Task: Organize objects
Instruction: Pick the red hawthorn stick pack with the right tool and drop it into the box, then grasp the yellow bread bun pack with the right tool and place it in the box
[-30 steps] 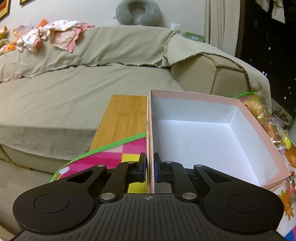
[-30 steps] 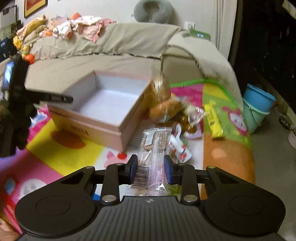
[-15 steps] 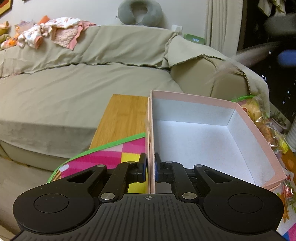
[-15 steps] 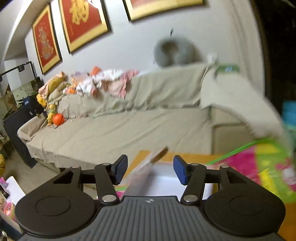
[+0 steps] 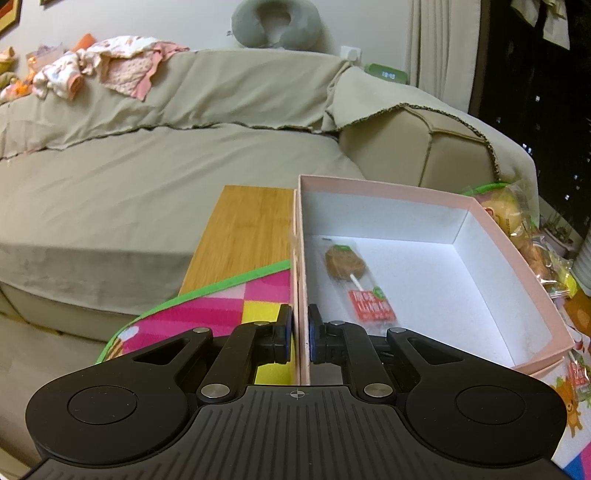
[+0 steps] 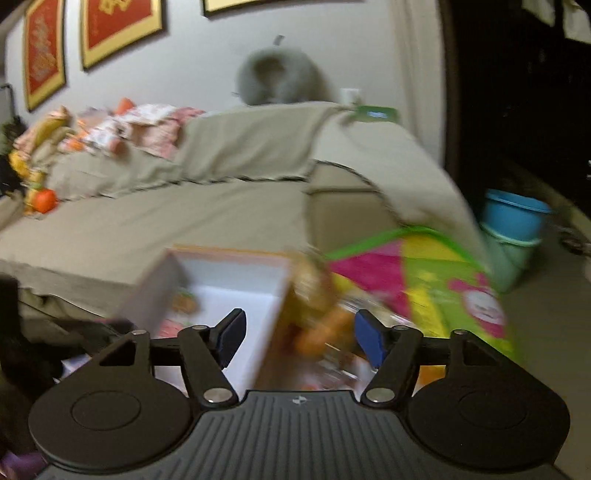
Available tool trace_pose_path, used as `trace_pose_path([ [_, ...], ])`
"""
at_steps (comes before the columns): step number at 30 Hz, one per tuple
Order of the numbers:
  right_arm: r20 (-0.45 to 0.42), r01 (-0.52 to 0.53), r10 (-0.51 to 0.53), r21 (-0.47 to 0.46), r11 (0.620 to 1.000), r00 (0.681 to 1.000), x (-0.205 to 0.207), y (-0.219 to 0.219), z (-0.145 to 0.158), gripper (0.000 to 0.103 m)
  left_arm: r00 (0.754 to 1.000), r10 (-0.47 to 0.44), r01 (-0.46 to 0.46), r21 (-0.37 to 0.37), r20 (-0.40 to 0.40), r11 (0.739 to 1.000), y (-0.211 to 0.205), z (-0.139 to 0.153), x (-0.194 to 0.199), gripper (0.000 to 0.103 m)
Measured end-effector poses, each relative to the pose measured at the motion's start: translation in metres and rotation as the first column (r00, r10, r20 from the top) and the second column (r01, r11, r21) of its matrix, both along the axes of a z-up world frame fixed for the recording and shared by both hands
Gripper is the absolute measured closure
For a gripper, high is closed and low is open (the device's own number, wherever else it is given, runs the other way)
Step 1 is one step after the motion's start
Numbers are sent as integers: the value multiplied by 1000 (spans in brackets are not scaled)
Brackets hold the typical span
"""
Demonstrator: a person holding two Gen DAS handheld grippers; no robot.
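Home living room — covered sofa (image 5: 155, 192), neck pillow (image 5: 275, 22), framed wall art (image 6: 122, 29), laundry pile (image 5: 110, 70)

Matt cardboard box (image 5: 491, 236), glossy wrapper (image 5: 364, 291)

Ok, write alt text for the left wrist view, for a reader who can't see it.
The left gripper is clamped on the near wall of an open pink box holding one wrapped lollipop. The box stands on a colourful mat, with a covered sofa behind.
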State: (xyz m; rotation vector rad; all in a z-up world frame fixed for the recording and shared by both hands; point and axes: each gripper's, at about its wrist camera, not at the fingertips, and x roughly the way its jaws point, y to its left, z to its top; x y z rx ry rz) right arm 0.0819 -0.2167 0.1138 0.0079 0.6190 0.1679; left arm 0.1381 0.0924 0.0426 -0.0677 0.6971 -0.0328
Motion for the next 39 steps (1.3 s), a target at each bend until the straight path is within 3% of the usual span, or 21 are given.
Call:
trace_pose_path([
  [8, -27, 85, -88, -83, 993, 996, -27, -30, -30, 29, 1000, 3, -3, 10, -3, 1000, -2, 0, -2, 93],
  [16, -71, 27, -37, -138, 990, 997, -29, -16, -51, 24, 1000, 11, -11, 10, -2, 1000, -2, 0, -6, 93],
  [24, -50, -72, 60, -291, 954, 997, 11, 17, -69, 25, 1000, 9, -9, 9, -5, 1000, -1, 1, -9, 93],
  [27, -30, -80, 77, -118, 990, 997, 30, 11, -45, 25, 1000, 6, -6, 4, -3, 1000, 0, 2, -10, 93],
  [30, 6, -68, 68, 20, 998, 998, 55, 8, -25, 25, 1000, 10, -10, 7, -1, 1000, -2, 1, -10, 93],
  [36, 3, -41, 41, 22, 999, 999, 105, 38, -26, 25, 1000, 9, -9, 7, -5, 1000, -3, 1, -10, 93],
  [37, -7, -46, 46, 19, 999, 999, 110, 44, -29, 28, 1000, 8, -8, 8, -5, 1000, -3, 1, -11, 93],
  [39, -35, -55, 55, 14, 998, 998, 119, 51, -33, 53, 1000, 7, -6, 9, -5, 1000, -3, 1, -12, 92],
])
